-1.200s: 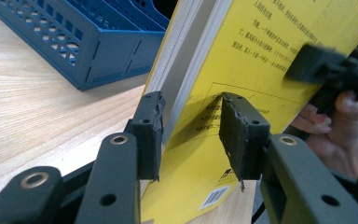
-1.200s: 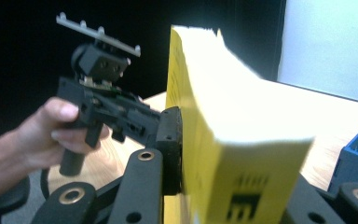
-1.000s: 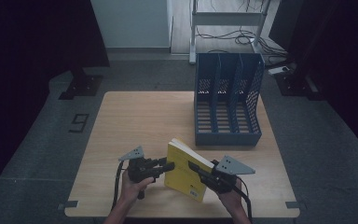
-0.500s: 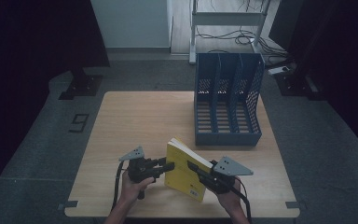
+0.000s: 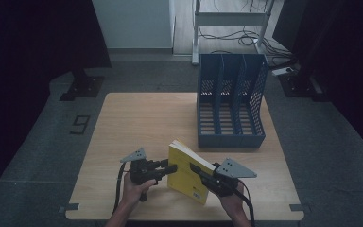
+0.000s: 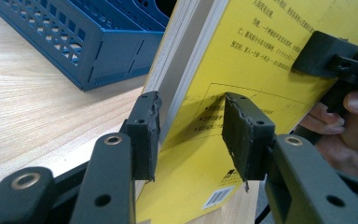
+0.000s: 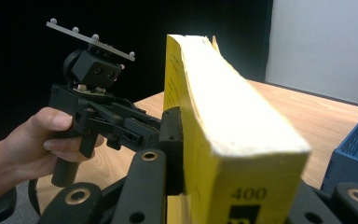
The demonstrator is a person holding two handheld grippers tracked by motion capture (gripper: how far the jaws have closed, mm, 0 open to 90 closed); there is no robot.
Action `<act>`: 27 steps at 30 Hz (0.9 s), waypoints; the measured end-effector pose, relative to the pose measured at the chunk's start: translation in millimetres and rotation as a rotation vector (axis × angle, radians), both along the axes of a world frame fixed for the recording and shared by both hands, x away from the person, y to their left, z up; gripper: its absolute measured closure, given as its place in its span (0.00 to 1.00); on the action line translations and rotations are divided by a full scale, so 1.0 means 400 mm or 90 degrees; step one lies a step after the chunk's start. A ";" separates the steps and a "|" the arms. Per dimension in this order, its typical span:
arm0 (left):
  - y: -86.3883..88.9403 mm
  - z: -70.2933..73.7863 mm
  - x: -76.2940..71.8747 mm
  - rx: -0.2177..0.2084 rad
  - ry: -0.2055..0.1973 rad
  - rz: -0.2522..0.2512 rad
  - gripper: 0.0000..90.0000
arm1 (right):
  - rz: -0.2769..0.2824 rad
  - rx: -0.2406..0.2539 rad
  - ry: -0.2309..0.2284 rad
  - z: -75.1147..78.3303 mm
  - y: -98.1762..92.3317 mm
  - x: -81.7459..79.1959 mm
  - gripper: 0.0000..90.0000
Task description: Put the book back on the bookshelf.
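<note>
The left tool (image 6: 191,135) has just spread off the yellow book (image 5: 186,168); the right tool (image 5: 207,174) clamps it, one pad hidden.

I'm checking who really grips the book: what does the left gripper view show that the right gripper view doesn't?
Left gripper view: the left gripper has just been opening, its jaws straddling the book with gaps at both pads; it shows the yellow cover with print and barcode, and the right gripper's pad on the cover. Right gripper view: the right gripper shut on the book, page edges facing the camera, and the left hand. Both: book, blue rack, table.
</note>
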State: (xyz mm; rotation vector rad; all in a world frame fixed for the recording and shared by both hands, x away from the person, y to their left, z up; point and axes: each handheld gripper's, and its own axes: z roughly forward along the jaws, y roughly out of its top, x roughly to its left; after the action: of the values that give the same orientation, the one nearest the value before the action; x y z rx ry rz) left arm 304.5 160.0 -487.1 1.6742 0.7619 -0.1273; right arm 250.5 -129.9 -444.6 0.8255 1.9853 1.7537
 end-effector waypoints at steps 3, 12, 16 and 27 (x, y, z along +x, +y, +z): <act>0.000 0.000 0.000 -0.003 0.002 -0.001 0.62 | -0.001 -0.003 -0.005 0.002 0.000 -0.002 0.83; 0.013 0.000 0.007 -0.008 0.012 0.020 0.57 | -0.027 -0.015 -0.026 0.015 -0.013 -0.009 0.83; 0.018 -0.002 0.010 -0.005 0.014 0.027 0.56 | -0.034 -0.005 -0.026 0.020 -0.024 -0.009 0.83; 0.022 -0.021 0.019 0.049 0.029 0.077 0.52 | -0.053 0.005 -0.044 0.037 -0.044 -0.019 0.83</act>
State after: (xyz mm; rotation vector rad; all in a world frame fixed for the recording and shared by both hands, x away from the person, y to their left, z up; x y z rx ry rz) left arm 312.2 168.8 -495.6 1.6982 0.9103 -0.0505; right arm 242.7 -147.5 -429.7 0.8271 1.8734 1.7200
